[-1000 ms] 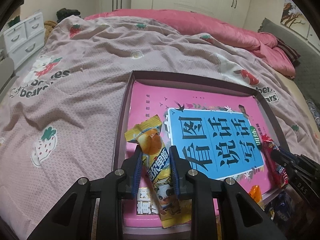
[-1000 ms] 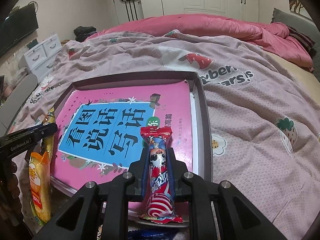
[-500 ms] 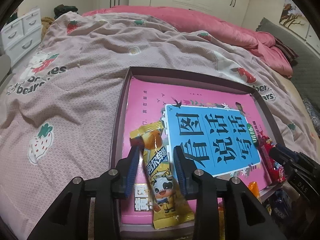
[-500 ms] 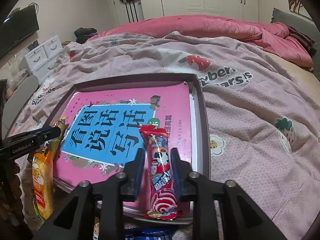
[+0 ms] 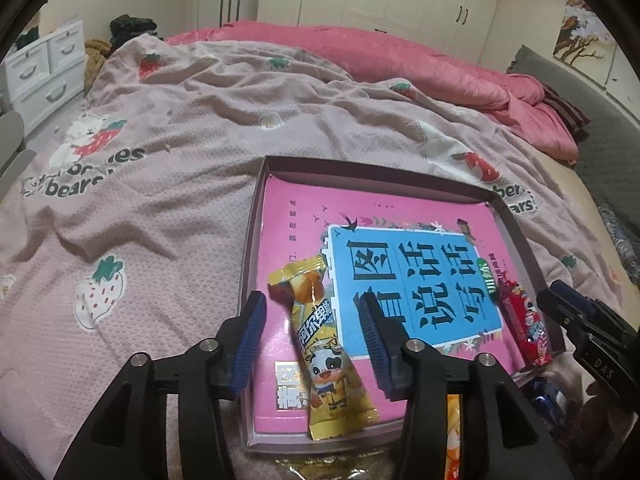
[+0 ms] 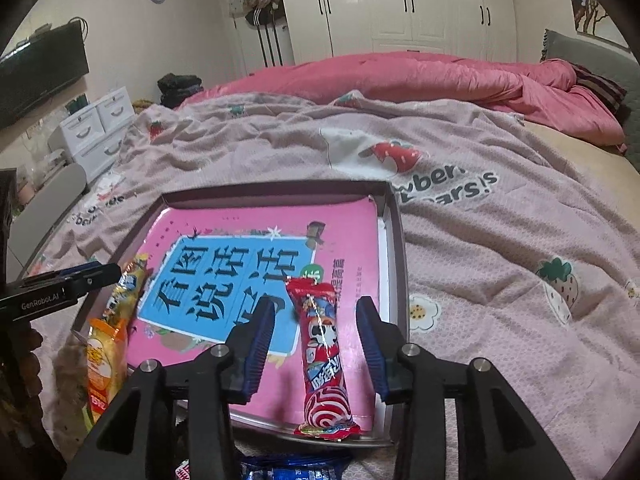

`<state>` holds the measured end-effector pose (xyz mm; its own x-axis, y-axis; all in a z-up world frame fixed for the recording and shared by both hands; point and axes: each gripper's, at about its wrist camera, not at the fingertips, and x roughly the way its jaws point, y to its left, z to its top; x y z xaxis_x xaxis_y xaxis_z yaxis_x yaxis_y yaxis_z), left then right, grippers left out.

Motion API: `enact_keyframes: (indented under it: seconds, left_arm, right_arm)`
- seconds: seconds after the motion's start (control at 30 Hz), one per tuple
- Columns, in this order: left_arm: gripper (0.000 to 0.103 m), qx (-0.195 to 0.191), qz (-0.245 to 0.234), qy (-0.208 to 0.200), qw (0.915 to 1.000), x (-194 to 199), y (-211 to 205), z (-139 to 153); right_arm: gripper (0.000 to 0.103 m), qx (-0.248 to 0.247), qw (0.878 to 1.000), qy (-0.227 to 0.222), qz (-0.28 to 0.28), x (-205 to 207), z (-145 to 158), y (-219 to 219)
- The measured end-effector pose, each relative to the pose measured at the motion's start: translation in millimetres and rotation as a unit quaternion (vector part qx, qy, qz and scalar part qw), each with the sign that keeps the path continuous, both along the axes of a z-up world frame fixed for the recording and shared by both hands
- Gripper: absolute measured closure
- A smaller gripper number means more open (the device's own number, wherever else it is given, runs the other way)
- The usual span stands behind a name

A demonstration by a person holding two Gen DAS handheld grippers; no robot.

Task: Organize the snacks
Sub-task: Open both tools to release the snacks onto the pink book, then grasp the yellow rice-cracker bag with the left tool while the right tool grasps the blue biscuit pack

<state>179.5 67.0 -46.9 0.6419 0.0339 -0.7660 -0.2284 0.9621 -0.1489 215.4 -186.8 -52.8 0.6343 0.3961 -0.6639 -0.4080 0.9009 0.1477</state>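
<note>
pink book [image 5: 372,264], "bears" blanket [image 5: 160,152]

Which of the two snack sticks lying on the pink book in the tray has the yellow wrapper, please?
The yellow cow-print stick, between the left gripper and its open jaws; the other stick, by the right gripper, is red.

Setting: home bedroom. Bed [image 6: 500,240] with strawberry-print blanket fills mid-frame, pink quilt [image 6: 400,76] behind it. White wardrobe [image 6: 400,4] along top; drawer unit [image 6: 96,128] and wall TV [image 6: 40,72] at left.
</note>
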Motion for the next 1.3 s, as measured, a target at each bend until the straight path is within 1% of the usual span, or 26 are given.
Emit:
enact_keyframes:
  seconds: [0.2,0.37,0.47,0.53,0.6,0.87,1.0,1.17,1.3]
  left_arm:
    - [0.048,0.012,-0.007,-0.008,0.9999,-8,-7,10]
    - [0.045,0.015,-0.014,-0.013,0.9997,-12,-12,17]
    - [0.044,0.018,-0.018,-0.018,0.9995,-16,-16,22]
    - [0.044,0.021,-0.020,-0.020,0.9994,-18,-17,24]
    - [0.043,0.020,-0.021,-0.023,0.9993,-20,-18,27]
    - [0.043,0.021,-0.024,-0.030,0.9990,-31,-21,37]
    - [0.043,0.016,-0.027,-0.033,0.9989,-37,-22,41]
    - [0.043,0.009,-0.035,-0.033,0.9988,-45,-23,45]
    - [0.043,0.007,-0.043,-0.031,0.9986,-53,-26,46]
  right_arm:
    - [0.058,0.007,1.000,-0.012,0.000,-3,7,-2]
    - [0.054,0.016,0.999,-0.027,0.004,-9,14,-4]
    - [0.052,0.022,0.999,-0.039,0.006,-14,20,-6]
    - [0.048,0.025,0.999,-0.045,0.005,-17,23,-7]
    - [0.047,0.027,0.998,-0.051,0.004,-20,26,-8]
    - [0.046,0.037,0.998,-0.057,-0.007,-25,32,-18]
    - [0.045,0.048,0.997,-0.065,-0.011,-34,39,-26]
    - [0.043,0.063,0.996,-0.059,-0.012,-49,45,-32]
    - [0.042,0.065,0.996,-0.059,-0.012,-60,48,-35]
